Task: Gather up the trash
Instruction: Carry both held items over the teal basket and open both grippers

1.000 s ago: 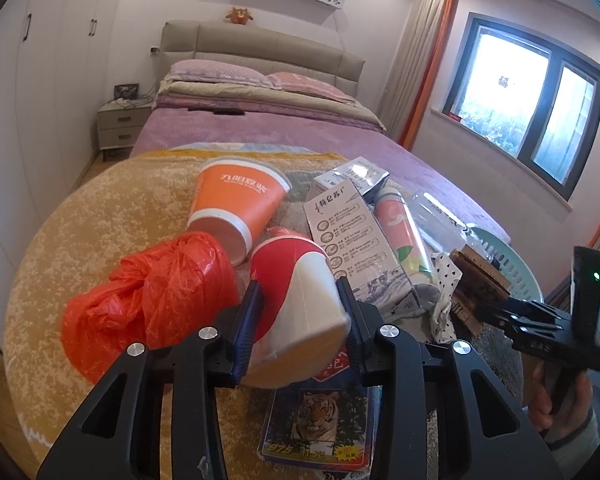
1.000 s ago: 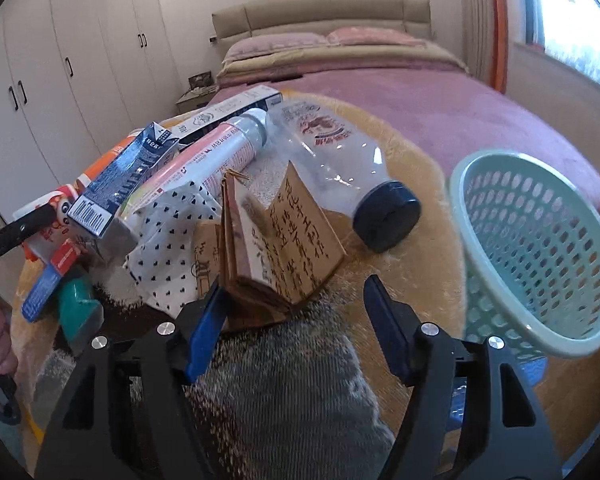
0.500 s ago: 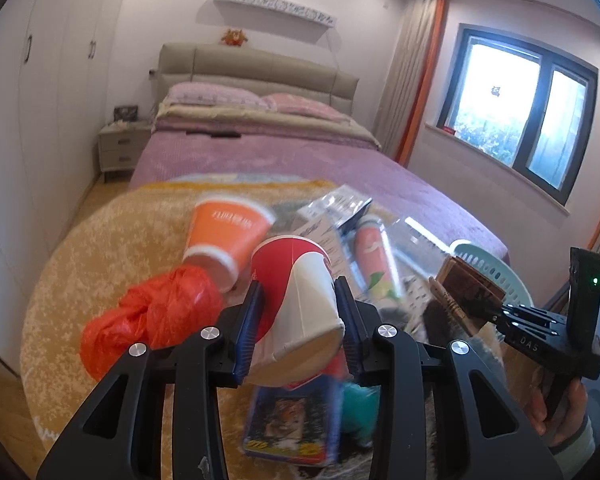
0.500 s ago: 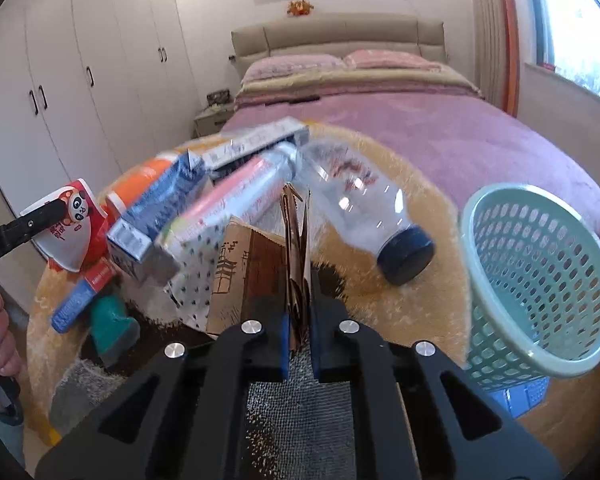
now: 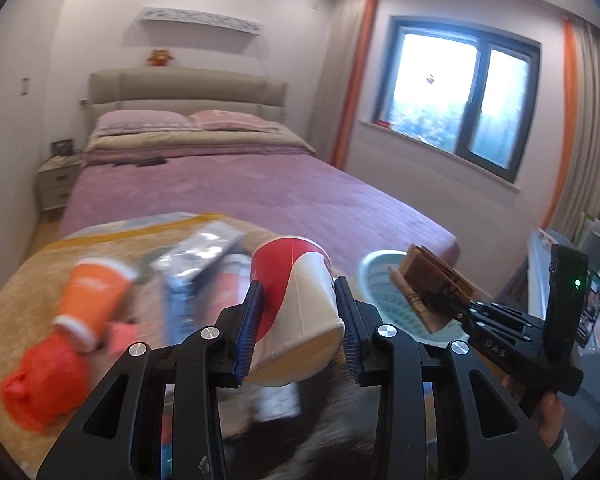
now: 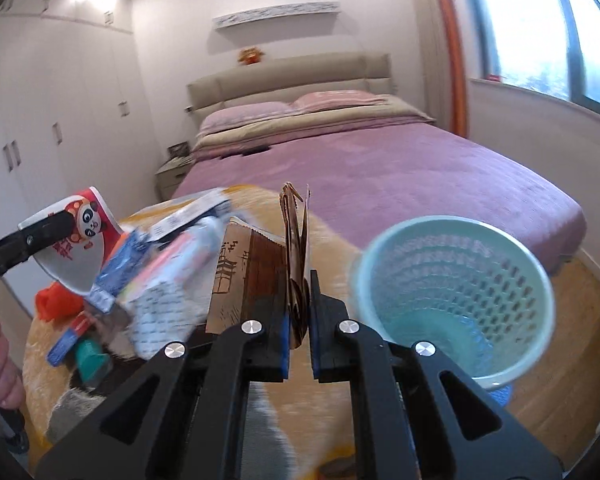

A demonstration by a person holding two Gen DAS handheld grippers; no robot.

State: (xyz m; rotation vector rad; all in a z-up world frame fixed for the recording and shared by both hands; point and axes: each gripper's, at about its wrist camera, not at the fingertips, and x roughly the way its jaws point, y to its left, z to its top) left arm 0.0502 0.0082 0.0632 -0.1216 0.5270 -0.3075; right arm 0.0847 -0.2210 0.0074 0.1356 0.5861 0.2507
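My left gripper (image 5: 299, 320) is clamped on the red-and-white paper cup (image 5: 296, 300), held up above the trash pile (image 5: 188, 280). My right gripper (image 6: 299, 320) pinches the folded brown paper bag (image 6: 296, 256) tight, just beside the green basket (image 6: 452, 300).

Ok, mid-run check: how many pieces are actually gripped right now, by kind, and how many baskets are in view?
Paper cups held: 1, the red-and-white paper cup in the left gripper
Brown paper bags held: 1, the folded brown paper bag in the right gripper
Baskets: 1, the green basket, holding no trash that shows
Total: 3
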